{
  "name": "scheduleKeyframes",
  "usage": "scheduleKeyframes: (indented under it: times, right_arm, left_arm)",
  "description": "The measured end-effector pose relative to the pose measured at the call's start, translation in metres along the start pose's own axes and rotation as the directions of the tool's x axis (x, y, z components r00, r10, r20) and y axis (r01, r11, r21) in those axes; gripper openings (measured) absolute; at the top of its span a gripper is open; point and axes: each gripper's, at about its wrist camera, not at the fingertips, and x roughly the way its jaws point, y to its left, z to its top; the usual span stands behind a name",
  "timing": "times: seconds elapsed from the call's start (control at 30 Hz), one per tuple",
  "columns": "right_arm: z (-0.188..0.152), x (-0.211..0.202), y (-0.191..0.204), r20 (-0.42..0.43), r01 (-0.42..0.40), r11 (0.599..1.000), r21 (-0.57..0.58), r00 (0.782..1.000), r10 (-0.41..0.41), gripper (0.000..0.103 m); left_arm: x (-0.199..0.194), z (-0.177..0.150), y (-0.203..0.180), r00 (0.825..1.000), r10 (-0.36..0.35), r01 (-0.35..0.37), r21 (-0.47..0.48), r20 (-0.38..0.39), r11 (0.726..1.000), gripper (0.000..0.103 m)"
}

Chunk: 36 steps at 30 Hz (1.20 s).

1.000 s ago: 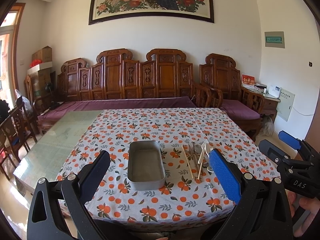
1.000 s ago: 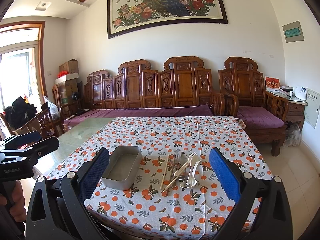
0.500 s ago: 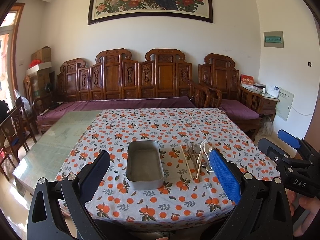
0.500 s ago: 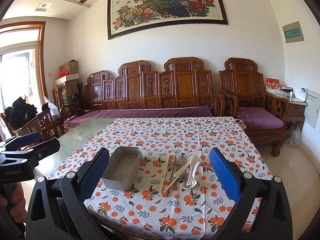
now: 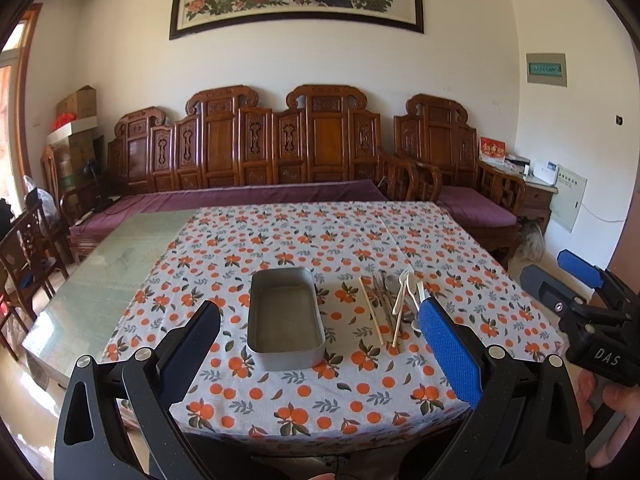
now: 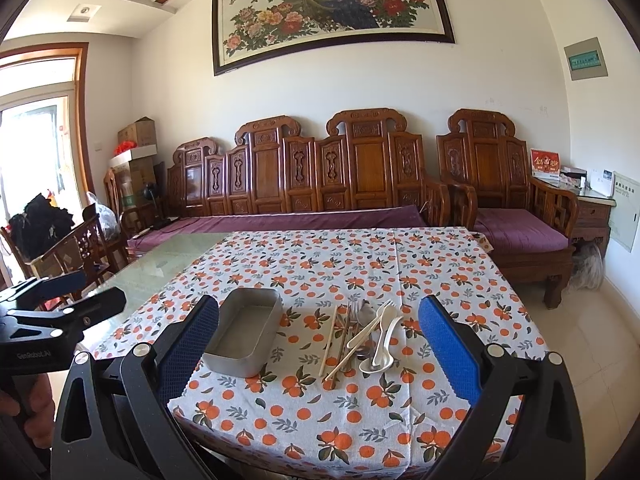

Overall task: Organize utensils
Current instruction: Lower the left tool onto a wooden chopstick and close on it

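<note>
Both claws hang released, grasping nothing. Ahead of the right claw (image 6: pixel 319 354) lies the utensil pile (image 6: pixel 362 334); the metal tray (image 6: pixel 245 330) sits left. Best pinch one topmost handle, lifting cleanly.

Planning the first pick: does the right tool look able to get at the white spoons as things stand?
Probably yes. The right tool is open, holding nothing, with the spoons ahead between its fingers, lying on top of the utensil pile; nothing stands between them. The tin sits clear to the left.
</note>
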Motion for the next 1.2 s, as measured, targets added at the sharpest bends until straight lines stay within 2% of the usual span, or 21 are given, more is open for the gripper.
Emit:
scheduleKeyframes:
  times: [0.27, 0.5, 0.7, 0.77, 0.8, 0.97, 1.2]
  right_arm:
    - [-0.018, 0.035, -0.018, -0.036, 0.017, 1.000, 0.000, 0.999, -0.017, 0.100]
    - [-0.031, 0.084, -0.044, -0.090, 0.035, 0.999, 0.014, 0.995, -0.034, 0.100]
    - [-0.040, 0.121, -0.067, -0.127, 0.043, 0.999, 0.025, 0.991, -0.040, 0.087]
    - [-0.044, 0.136, -0.076, -0.148, 0.050, 0.998, 0.028, 0.988, -0.046, 0.076]
    - [-0.045, 0.140, -0.079, -0.155, 0.053, 0.998, 0.029, 0.987, -0.048, 0.074]
    - [-0.058, 0.172, -0.097, -0.207, 0.044, 0.998, 0.051, 0.978, -0.033, 0.062]
    - [-0.066, 0.202, -0.111, -0.235, 0.031, 0.998, 0.058, 0.972, -0.016, 0.059]
  left_arm:
    - [0.036, -0.012, -0.001, 0.997, -0.018, 0.019, 0.021, -0.070, 1.000, 0.096]
    - [0.075, -0.014, -0.008, 0.990, -0.054, 0.062, 0.058, -0.129, 0.996, 0.096]
    - [0.110, -0.012, -0.016, 0.980, -0.106, 0.120, 0.073, -0.168, 0.990, 0.096]
    - [0.124, -0.011, -0.020, 0.974, -0.124, 0.141, 0.077, -0.187, 0.987, 0.096]
    - [0.130, -0.011, -0.022, 0.972, -0.131, 0.149, 0.080, -0.195, 0.986, 0.096]
    - [0.162, -0.015, -0.033, 0.955, -0.155, 0.182, 0.086, -0.252, 0.980, 0.089]
    - [0.206, -0.024, -0.051, 0.928, -0.183, 0.220, 0.080, -0.324, 0.972, 0.074]
